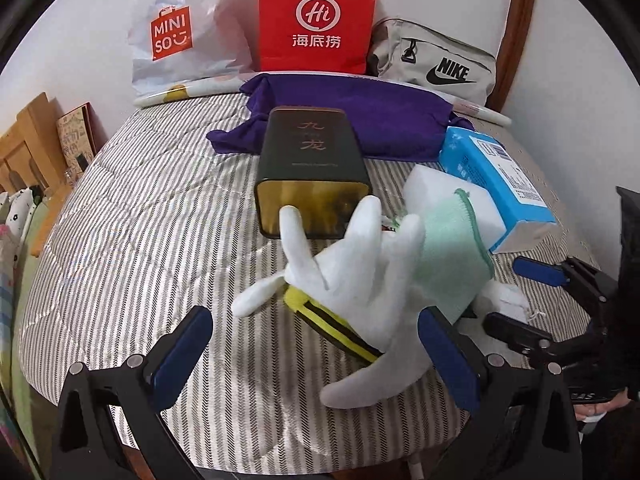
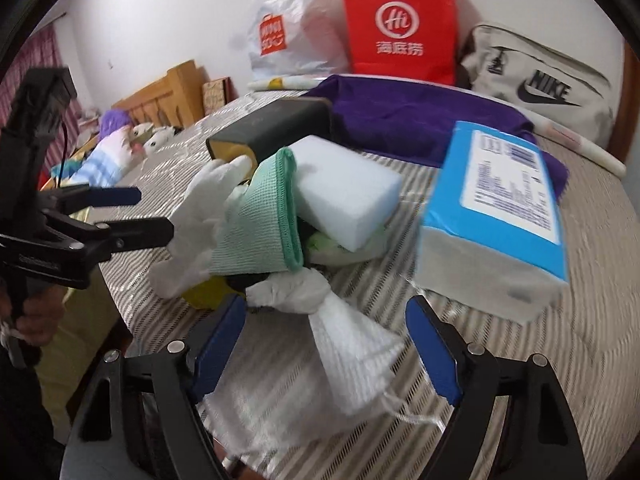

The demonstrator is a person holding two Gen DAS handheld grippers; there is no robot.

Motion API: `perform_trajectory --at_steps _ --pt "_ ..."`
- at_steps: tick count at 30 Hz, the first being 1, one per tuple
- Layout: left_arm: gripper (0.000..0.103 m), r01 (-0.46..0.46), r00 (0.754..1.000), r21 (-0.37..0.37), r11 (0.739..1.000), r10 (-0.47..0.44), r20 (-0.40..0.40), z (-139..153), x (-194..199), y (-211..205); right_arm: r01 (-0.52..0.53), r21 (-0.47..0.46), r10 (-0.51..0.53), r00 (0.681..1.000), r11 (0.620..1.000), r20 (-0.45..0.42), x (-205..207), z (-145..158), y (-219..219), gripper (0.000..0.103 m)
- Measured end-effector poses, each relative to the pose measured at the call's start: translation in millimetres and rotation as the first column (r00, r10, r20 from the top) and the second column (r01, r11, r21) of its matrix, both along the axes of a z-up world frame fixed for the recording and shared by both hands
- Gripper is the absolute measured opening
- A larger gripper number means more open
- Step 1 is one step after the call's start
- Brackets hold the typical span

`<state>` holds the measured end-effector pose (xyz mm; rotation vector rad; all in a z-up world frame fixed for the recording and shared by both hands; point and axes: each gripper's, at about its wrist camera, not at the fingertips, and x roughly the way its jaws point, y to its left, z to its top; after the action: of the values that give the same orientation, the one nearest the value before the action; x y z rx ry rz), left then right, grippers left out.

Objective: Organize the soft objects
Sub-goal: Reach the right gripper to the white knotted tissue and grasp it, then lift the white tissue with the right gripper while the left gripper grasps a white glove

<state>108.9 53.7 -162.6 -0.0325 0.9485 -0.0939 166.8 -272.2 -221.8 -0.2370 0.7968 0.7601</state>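
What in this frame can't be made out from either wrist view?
- Dark item under the white sponge: right wrist view, covered by the sponge and the green-cuffed glove.
- Label text on the blue tissue pack: right wrist view, motion blur.
- Yellow and black item: left wrist view, mostly under the glove.
- Tin contents: left wrist view, too dim inside.

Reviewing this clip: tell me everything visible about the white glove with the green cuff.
The white glove is a knit fabric work glove with a pale mint-green ribbed cuff edged in darker green stitching. It lies in the pile on the striped bed cover, fingers splayed and curling upward toward the dark tin. Its cuff leans against the white foam sponge, and a yellow-and-black strap lies under its palm. It sits between the open fingers of the left gripper, which is not closed on it.
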Motion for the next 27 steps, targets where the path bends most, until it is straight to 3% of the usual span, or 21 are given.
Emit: perform_trajectory --at_steps 4,11,19,27 --pt "0.103 0.015 1.000 -0.015 1.000 -0.015 -0.002 -1 2 4 -0.033 -0.024 0.033 0.999 0.999 0.008 6 -9 10 0.073" --pt "0.103 0.014 1.000 -0.024 1.000 -0.015 -0.022 -7 8 5 -0.090 0.037 0.089 0.995 0.995 0.043 0 -5 6 0.029" --pt "0.103 0.013 1.000 -0.044 0.999 -0.014 -0.023 -6 10 4 -0.069 0.058 0.067 0.997 0.996 0.038 -5 7 -13 0.028" --pt "0.103 0.065 0.998 -0.088 0.994 -0.066 -0.015 -6 26 -11 0.061 0.024 -0.062 0.997 0.998 0.047 2 11 -53 0.028"
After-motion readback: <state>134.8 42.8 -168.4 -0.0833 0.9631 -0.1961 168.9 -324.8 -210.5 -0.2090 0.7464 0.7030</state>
